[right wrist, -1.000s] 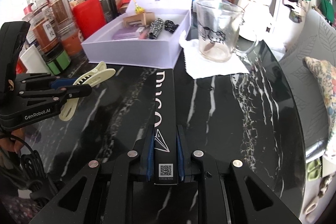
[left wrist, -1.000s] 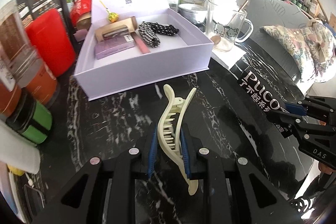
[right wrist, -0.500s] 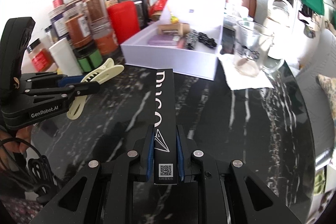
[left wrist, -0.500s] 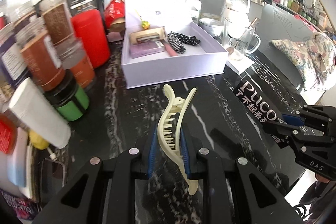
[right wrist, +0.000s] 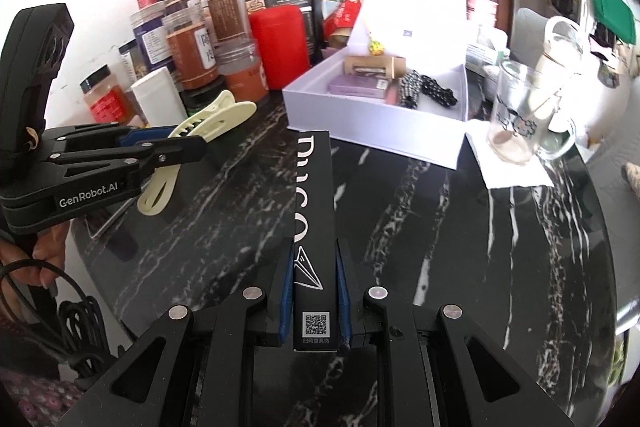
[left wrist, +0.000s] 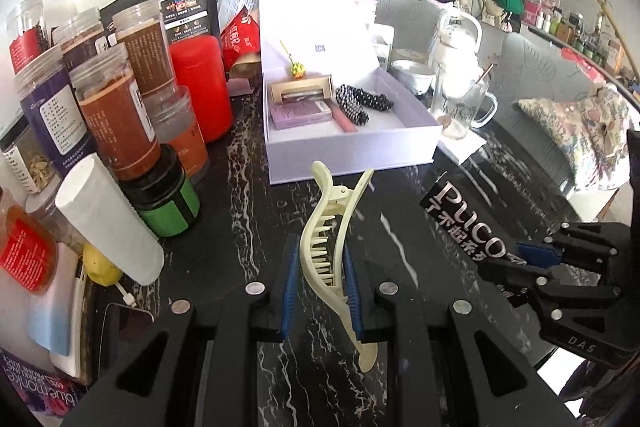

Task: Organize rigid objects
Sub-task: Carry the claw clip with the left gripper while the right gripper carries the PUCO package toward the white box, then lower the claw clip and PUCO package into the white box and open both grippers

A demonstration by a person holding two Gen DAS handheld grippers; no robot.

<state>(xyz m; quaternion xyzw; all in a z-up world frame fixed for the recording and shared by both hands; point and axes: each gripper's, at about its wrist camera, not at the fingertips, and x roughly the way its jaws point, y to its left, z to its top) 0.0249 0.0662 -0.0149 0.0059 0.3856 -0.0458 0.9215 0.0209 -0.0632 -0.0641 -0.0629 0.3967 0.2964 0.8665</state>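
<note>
The left gripper [left wrist: 322, 291] is clamped on a cream hair clip [left wrist: 334, 239], its blue pads pressing the toothed middle, with the clip's tail sticking out toward the camera. The right gripper [right wrist: 314, 303] is clamped on a long black box [right wrist: 314, 211] with white lettering, held by its near end so most of its length juts forward. Both things hang above the black marble table [right wrist: 460, 227], just short of the open white box [left wrist: 352, 151] at the far side, which already holds a card sleeve, a purple packet and a black-and-white hair tie [left wrist: 360, 103]. The step in hand looks like carrying both items into that box. To do it well, each should clear the near wall before going down, and aim for the bare floor on the box's right. The black box is best laid flat, lengthwise. The glass mug [right wrist: 520, 115] stands just to the right, so the right hand should keep clear of it.
</note>
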